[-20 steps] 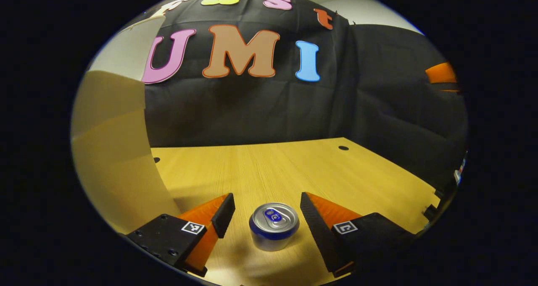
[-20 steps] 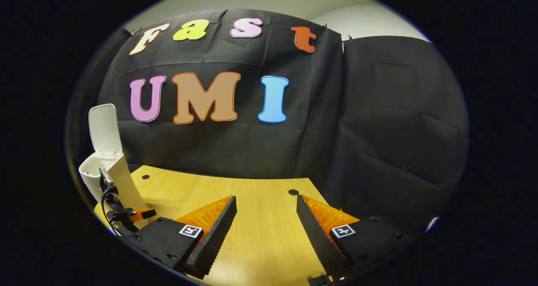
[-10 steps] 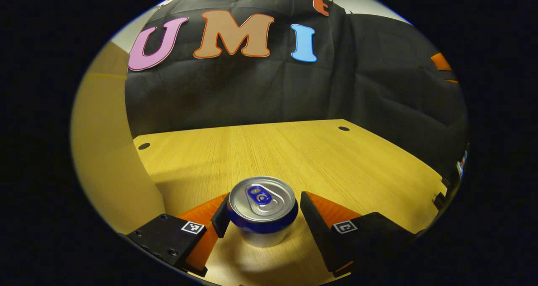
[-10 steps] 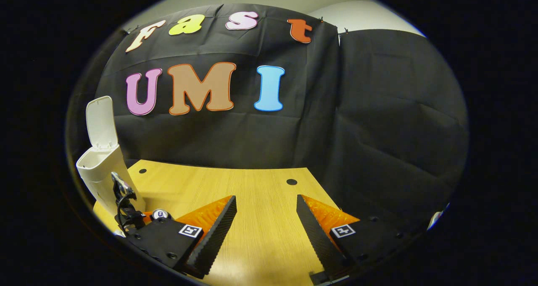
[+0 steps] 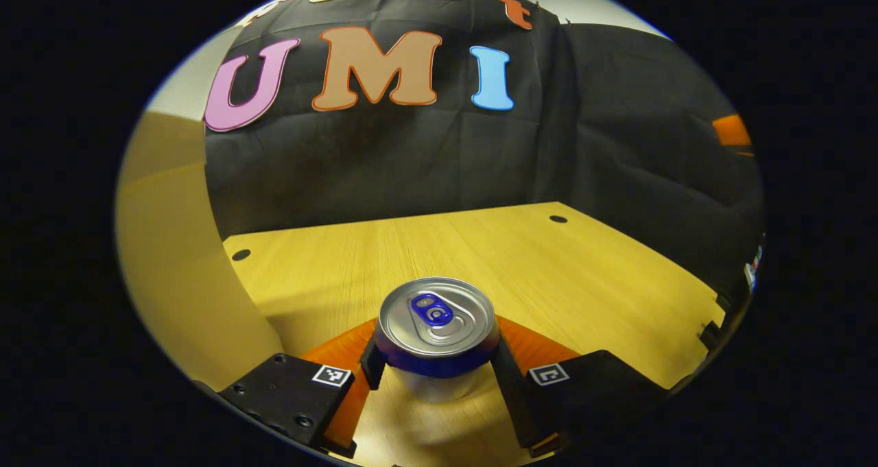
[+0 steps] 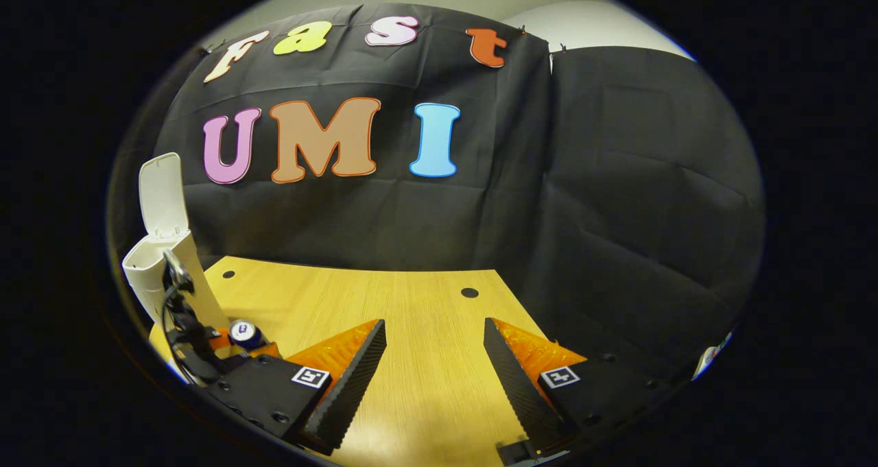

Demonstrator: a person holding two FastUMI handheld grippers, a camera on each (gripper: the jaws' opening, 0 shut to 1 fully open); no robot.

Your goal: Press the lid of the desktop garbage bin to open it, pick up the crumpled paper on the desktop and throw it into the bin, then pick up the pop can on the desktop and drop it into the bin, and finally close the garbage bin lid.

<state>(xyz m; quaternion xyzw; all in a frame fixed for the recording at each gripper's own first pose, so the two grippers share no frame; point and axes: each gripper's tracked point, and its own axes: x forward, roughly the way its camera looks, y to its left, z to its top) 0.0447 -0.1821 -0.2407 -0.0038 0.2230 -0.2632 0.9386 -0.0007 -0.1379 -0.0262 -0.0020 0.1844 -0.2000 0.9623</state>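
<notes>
Since one second ago the left gripper point(image 5: 433, 374) has moved forward around the pop can point(image 5: 437, 330), and its fingers point(image 5: 509, 390) have closed in until both press on the sides of the can just under the rim. The can stands upright on the bench point(image 5: 583, 275), at 6 o'clock in the left gripper view.

In the right gripper view, the garbage bin point(image 6: 164, 275) stands at 9 o'clock with its lid point(image 6: 162, 194) raised. The right gripper point(image 6: 433, 378) hangs over the bare bench, fingers spread apart and holding nothing.

I think the lift is the next step. The hold is high on a smooth round wall, so the can may slip or tilt if the fingers are not tight enough. The opening of the bin looks narrow, so a tilted can could hit the rim and fall.
</notes>
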